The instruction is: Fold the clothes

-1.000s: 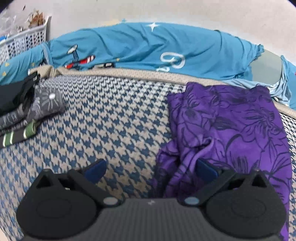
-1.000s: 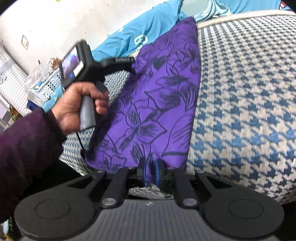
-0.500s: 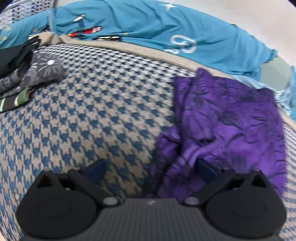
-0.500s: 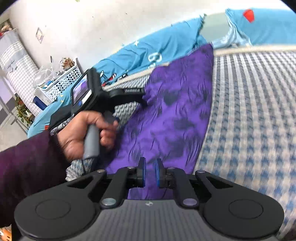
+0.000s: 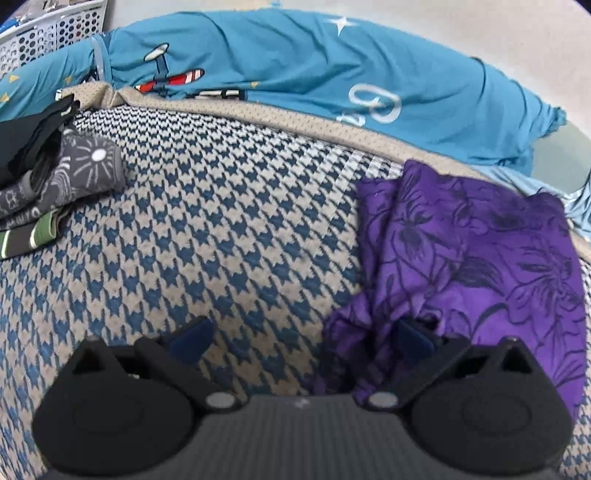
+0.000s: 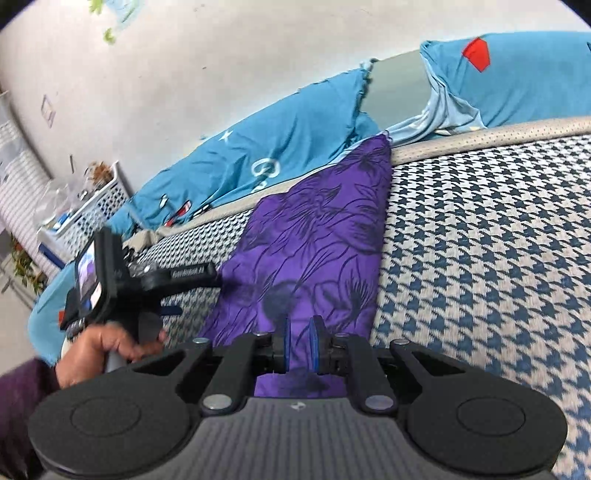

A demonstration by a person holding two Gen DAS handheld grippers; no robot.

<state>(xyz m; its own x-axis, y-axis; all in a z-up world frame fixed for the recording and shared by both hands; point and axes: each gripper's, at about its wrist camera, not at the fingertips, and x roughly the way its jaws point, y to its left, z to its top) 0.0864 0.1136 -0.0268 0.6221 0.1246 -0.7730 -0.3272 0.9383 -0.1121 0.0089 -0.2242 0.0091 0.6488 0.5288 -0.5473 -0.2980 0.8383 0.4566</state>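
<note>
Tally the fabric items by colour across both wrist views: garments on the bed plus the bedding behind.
Purple: 1, floral garment
Grey/black: 1 folded stack; piece count unclear
Blue: 2, pillow, second pillow
Total: 4

White basket (image 5: pixel 55 33) beside wall (image 6: pixel 184 74); blue pillows (image 5: pixel 295 74) behind houndstooth cover (image 5: pixel 221 221).
</note>
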